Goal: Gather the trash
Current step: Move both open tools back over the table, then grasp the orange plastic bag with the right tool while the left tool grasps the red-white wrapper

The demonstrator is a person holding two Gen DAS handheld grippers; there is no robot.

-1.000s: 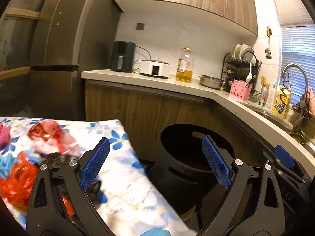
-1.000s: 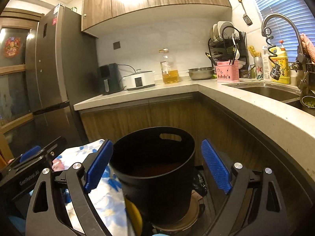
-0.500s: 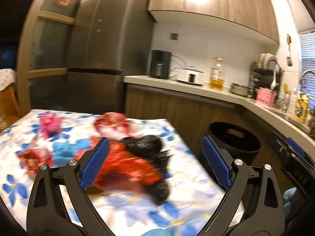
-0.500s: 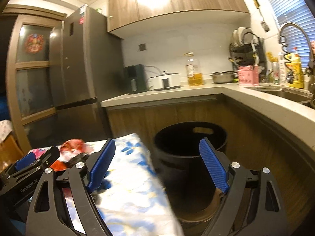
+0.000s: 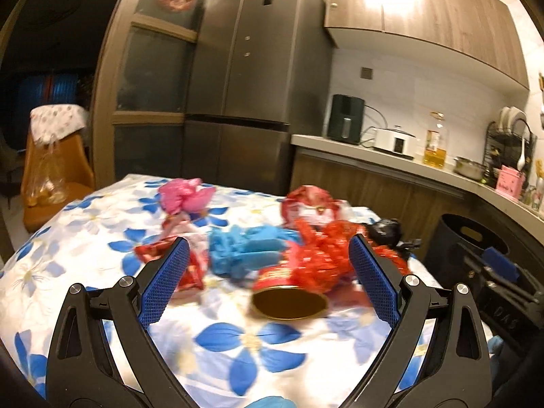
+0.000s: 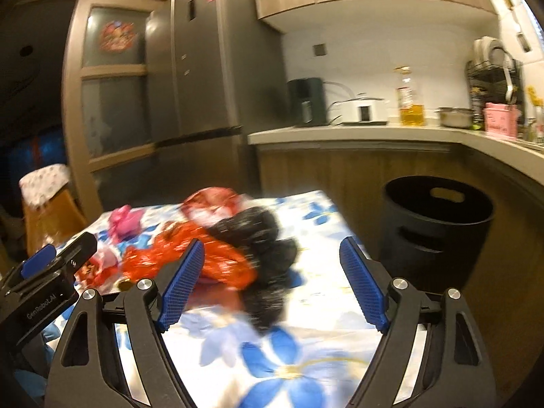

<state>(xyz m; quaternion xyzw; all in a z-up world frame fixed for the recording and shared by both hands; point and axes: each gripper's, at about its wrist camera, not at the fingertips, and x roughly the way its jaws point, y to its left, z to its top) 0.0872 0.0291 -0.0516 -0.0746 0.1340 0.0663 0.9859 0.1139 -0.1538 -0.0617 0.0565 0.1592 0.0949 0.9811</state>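
My left gripper (image 5: 268, 280) sits at the bottom center of the left wrist view, jaws spread wide, nothing between the blue pads. It hangs over the floral tablecloth (image 5: 85, 238), which fills the lower half of the frame. Trash pile is mid-frame, left to right: pink wrapper (image 5: 185, 199), small red packet (image 5: 159, 250), crumpled blue bag (image 5: 244, 251), red can (image 5: 289, 294) on its side with its open gold mouth facing me, red plastic bag (image 5: 319, 248), black bag (image 5: 387, 229). Black trash bin (image 5: 452, 238) is at the right edge, off the table. In the right wrist view, my right gripper (image 6: 272, 284) is at bottom center, also wide open and empty. Behind its left pad lies the red bag (image 6: 190, 255), and the black bag (image 6: 261, 251) is just right of it; heavy blur, so I think they touch. The bin (image 6: 438, 224) stands at center right, beside the table corner.
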